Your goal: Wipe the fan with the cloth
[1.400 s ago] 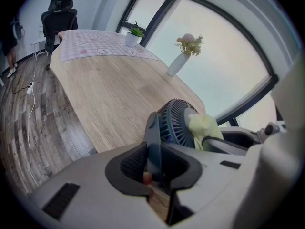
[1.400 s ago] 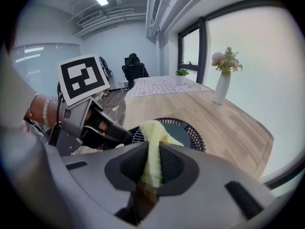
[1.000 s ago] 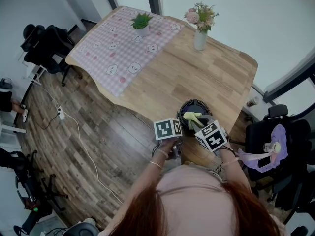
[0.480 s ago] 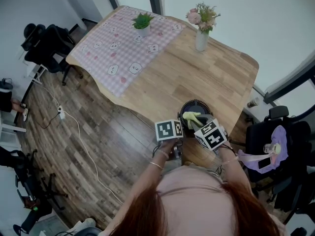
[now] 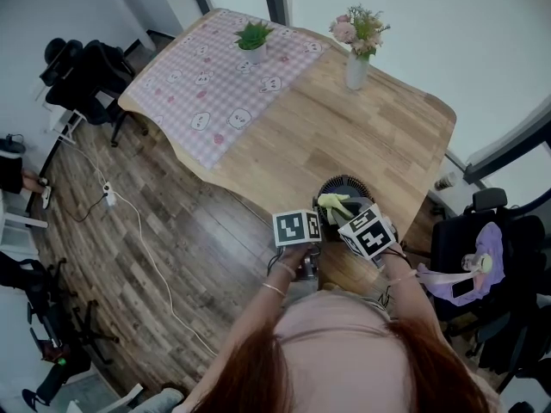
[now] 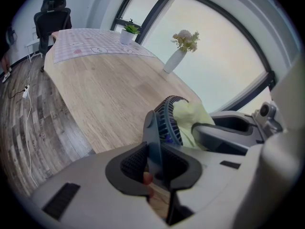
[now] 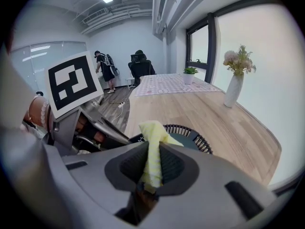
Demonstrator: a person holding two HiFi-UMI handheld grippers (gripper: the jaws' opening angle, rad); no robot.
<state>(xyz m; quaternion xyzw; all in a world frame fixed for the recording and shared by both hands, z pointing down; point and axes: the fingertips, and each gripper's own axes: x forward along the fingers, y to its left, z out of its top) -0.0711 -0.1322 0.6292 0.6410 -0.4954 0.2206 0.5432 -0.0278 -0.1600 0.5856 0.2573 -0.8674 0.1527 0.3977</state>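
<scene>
A small black fan stands at the wooden table's near edge. My left gripper is shut on the fan's flat dark stand, just below the round grille. My right gripper is shut on a yellow cloth, whose free end lies against the grille. In the head view the cloth rests on the fan's near side, between the two marker cubes. The fan's base is hidden behind the grippers.
A white vase of flowers and a potted plant stand at the table's far end, the plant on a pink checked runner. Office chairs stand at the left and another at the right. A cable crosses the floor.
Only the head view has shifted a little. Both grippers, the cloth and the fan keep their places.
</scene>
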